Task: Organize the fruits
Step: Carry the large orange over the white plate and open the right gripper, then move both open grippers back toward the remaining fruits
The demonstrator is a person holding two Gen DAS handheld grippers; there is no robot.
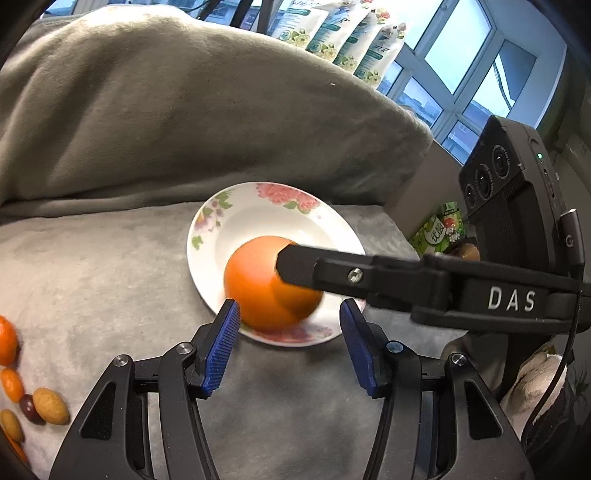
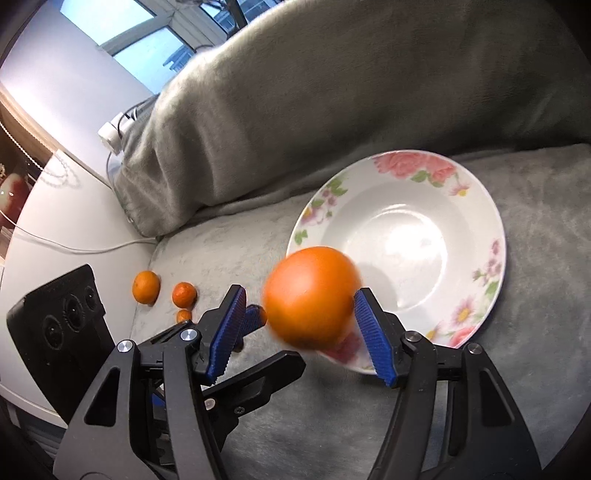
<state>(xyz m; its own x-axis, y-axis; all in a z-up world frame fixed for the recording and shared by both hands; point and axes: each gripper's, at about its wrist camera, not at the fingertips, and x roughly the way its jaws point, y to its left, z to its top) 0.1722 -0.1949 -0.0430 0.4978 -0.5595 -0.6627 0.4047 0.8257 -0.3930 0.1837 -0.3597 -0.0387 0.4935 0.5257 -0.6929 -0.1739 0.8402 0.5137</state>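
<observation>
The large round orange fruit (image 2: 312, 297) sits between the blue ribbed pads of the right gripper (image 2: 299, 325). Its right pad touches the fruit and its left pad stands clear, so I cannot tell whether it is clenched. The fruit hangs over the near rim of the white floral-edged ceramic plate (image 2: 476, 206), probably for setting down there. The left gripper (image 1: 290, 343) is released and empty, its jaws apart just beside the fruit, perhaps as a guard. Small orange fruits (image 2: 146, 287) lie well apart on the grey plush blanket (image 2: 535, 295), likely awaiting sorting. Behind rise a grey plush cushion (image 1: 166, 122), windows (image 1: 461, 62) and 4 flowered packets (image 1: 343, 33).
</observation>
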